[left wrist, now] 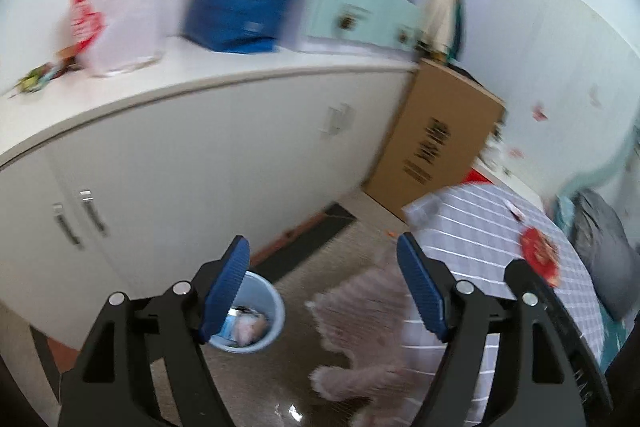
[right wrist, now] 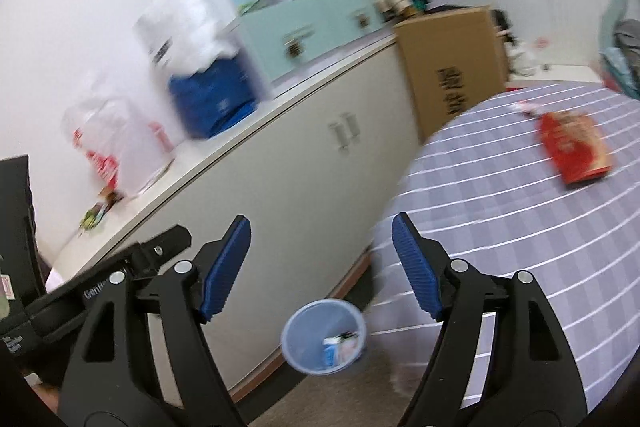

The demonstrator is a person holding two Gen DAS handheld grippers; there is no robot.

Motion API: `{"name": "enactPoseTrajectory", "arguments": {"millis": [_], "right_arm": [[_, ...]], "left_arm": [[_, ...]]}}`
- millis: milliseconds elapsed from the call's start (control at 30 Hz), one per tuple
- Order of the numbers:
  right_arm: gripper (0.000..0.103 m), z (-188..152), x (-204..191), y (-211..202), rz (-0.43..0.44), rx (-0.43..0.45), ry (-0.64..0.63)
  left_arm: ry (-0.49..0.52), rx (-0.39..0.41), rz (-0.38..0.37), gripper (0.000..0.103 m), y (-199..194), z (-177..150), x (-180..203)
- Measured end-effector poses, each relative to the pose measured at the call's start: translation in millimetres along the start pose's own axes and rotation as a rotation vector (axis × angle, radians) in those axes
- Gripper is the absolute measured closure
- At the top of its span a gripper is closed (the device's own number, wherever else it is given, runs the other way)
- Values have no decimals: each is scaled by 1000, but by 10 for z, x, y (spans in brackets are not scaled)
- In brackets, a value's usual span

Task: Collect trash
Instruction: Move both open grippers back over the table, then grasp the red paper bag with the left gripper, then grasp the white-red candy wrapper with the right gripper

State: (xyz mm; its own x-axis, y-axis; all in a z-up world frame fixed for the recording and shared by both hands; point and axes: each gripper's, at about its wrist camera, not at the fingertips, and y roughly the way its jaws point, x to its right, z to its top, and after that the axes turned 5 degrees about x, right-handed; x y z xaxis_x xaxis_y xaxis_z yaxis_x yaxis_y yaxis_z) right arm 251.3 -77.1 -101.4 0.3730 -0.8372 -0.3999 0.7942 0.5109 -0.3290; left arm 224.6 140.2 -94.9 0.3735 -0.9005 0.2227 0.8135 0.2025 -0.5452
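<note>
Both views are blurred. The left hand-held gripper [left wrist: 322, 255] and the right hand-held gripper [right wrist: 321, 241] are spread, holding nothing. The blue bin [right wrist: 304, 323] stands on the floor beside the cabinet [right wrist: 288, 163], its contents indistinct. A red packet [right wrist: 574, 151] lies on the striped tabletop [right wrist: 500, 227], print unreadable.

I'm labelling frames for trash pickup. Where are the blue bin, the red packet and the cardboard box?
blue bin [right wrist: 298, 339]: right wrist view, on its inner wall.
red packet [right wrist: 574, 146]: right wrist view, on its printed face.
cardboard box [right wrist: 448, 67]: right wrist view, on its front side.
</note>
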Motion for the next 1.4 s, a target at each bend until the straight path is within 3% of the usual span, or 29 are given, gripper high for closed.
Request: {"name": "enactPoseTrajectory", "arguments": {"millis": [367,600,833,1033,1067,1200,1400], "right_arm": [[28,454,1867,-641,-279,74,165],[28,508,2655,-728,-372,41,223],[28,547,2954,-614,-372,11,235],[28,609,2976,-410,-350,-22,222],[28,623,2968,-362,-347,-29,223],[28,674,2964,-233,-322,-55,219],[28,801,2899,0,-269,-90,201]], "left_arm": [[261,-151,-271,27,501,-468,2035],[402,-195,-326,27,900,-767,2978],[370,-257,-347,29,1246,-802,3215],[332,-331,-381,60,1542,-786,3243],[331,-337,-403,77,1560,-779,3247],[370,-307,-427,85,1451,-760,3201],[288,-219,-457,87,1220,-524,2803]]}}
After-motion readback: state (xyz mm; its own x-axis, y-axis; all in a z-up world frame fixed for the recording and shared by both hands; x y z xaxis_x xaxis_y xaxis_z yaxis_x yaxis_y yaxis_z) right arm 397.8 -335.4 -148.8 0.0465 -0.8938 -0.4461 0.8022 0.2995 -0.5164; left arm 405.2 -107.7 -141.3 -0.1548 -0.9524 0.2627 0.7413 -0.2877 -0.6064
